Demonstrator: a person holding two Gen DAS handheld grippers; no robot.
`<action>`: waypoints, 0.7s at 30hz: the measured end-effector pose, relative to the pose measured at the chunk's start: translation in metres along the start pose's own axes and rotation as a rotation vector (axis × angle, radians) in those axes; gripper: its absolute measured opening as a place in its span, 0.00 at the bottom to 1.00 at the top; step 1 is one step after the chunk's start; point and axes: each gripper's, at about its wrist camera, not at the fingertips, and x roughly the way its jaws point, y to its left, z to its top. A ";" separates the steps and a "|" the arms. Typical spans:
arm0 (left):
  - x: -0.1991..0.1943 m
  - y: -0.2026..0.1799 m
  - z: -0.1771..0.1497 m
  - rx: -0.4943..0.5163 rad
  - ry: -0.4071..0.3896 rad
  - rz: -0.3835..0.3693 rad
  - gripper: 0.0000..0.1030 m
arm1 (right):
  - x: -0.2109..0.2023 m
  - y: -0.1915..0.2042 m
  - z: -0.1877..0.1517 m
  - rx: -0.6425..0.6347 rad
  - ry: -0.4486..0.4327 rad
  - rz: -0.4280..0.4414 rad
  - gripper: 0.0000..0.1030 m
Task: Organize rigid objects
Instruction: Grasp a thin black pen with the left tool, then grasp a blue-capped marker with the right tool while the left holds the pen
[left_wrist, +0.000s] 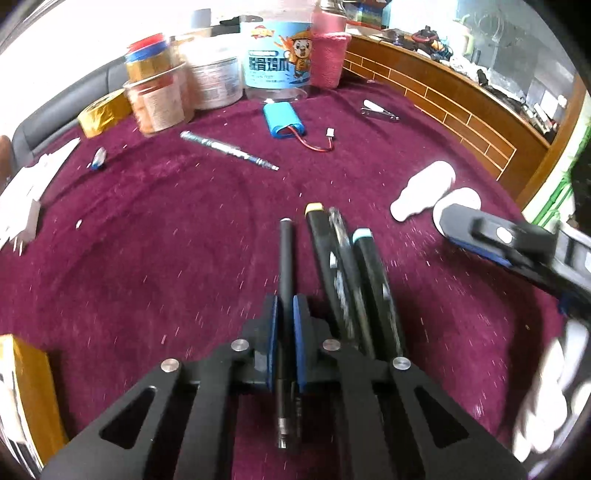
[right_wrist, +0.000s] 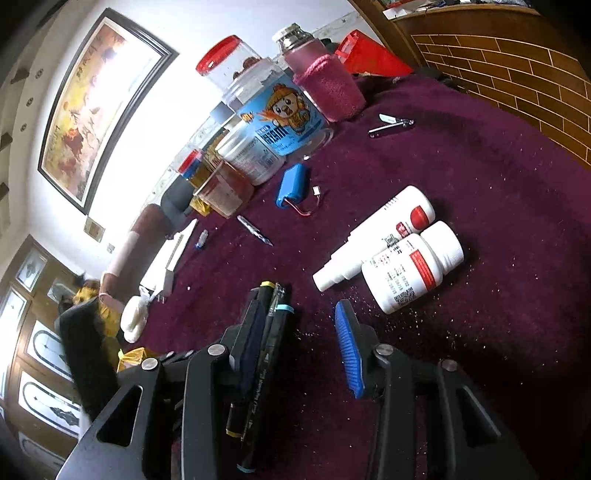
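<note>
Clamped lengthwise between blue pads of left gripper (left_wrist: 285, 314): slim black metal-tipped pen (left_wrist: 284, 280), low over maroon velvet-covered desk (left_wrist: 147, 240). Just beside it, three dark markers (left_wrist: 347, 273) lying side by side on the cloth. Right gripper (right_wrist: 299, 347) partly open, nothing between its fingers, near two white plastic bottles (right_wrist: 391, 254). Farther back, blue battery pack (left_wrist: 283, 123) and jars.

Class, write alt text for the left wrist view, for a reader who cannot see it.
The left gripper is shut on a thin black pen above a maroon cloth, beside three dark markers lying together. Farther back lie a blue battery pack, a silver pen and jars.
</note>
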 end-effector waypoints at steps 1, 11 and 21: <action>-0.006 0.003 -0.006 -0.010 -0.003 -0.005 0.05 | 0.000 0.000 0.000 0.000 0.003 -0.001 0.34; -0.031 0.021 -0.050 -0.112 0.016 -0.023 0.07 | 0.008 0.014 -0.009 -0.076 0.046 -0.001 0.34; -0.048 0.019 -0.060 -0.135 -0.062 -0.067 0.05 | 0.033 0.038 -0.031 -0.195 0.192 0.053 0.34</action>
